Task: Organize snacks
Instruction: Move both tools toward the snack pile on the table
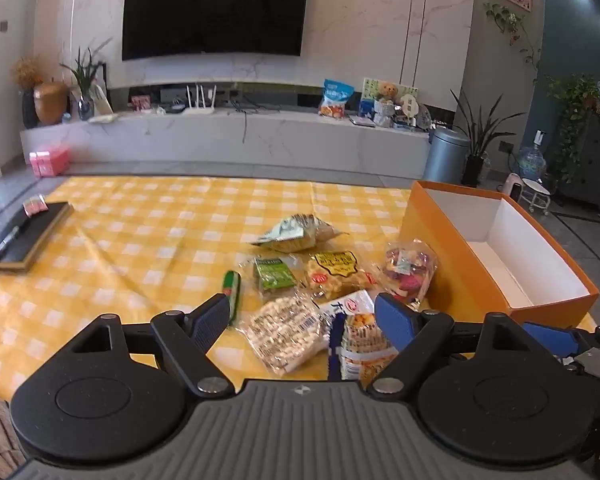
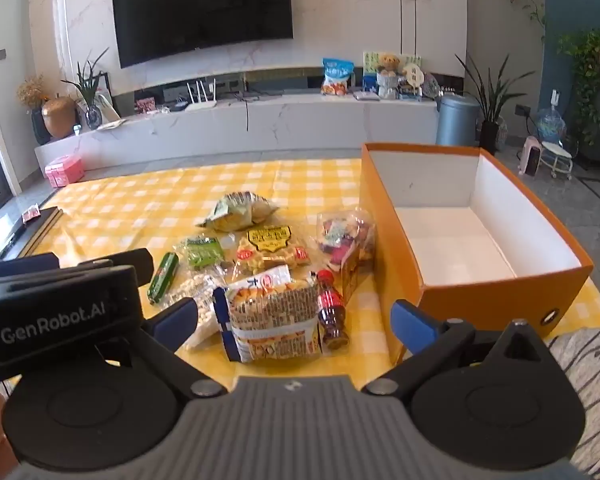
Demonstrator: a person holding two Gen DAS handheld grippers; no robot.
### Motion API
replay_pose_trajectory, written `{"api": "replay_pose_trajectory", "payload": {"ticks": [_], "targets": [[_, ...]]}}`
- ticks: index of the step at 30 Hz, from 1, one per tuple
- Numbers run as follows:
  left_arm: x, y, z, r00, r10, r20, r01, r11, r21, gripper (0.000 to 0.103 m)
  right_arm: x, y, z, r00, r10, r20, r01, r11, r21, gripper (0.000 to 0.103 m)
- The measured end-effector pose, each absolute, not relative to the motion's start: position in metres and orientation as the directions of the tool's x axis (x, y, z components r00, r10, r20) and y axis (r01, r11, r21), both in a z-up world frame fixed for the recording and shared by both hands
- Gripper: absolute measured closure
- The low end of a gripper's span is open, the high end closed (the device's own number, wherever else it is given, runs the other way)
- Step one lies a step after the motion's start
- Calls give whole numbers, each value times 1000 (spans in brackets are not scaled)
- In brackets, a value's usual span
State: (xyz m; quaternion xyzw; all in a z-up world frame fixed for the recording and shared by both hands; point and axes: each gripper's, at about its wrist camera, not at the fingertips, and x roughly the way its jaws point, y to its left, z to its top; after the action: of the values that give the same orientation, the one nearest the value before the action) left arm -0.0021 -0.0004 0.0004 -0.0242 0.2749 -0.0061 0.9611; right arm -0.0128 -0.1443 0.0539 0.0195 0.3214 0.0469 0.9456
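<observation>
Both grippers hang over the near edge of the table, jaws spread wide, nothing between them. The left gripper [image 1: 302,316] hovers above a clear pack of white puffed snacks [image 1: 282,332]. The right gripper [image 2: 294,320] hovers above a printed cracker bag [image 2: 272,320], whose lower end its body hides. At two o'clock from this bag lies a small red-capped bottle [image 2: 332,312]. More snack packets [image 2: 268,246] lie at twelve o'clock, their print too small to read. The orange box [image 2: 496,292], at three o'clock, stands open and white inside, touching the yellow checked tablecloth [image 2: 140,208].
</observation>
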Motion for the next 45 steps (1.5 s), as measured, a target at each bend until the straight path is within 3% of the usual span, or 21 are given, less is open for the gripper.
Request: {"api": "replay_pose_trajectory", "payload": {"ticks": [12, 45], "targets": [[8, 9, -18, 797, -63, -600, -5, 994, -111, 7, -12, -140, 47, 760, 35, -649, -49, 999, -2, 3], [8, 7, -23, 791, -58, -609, -6, 995, -102, 7, -11, -140, 42, 747, 31, -664, -43, 999, -2, 3]]}}
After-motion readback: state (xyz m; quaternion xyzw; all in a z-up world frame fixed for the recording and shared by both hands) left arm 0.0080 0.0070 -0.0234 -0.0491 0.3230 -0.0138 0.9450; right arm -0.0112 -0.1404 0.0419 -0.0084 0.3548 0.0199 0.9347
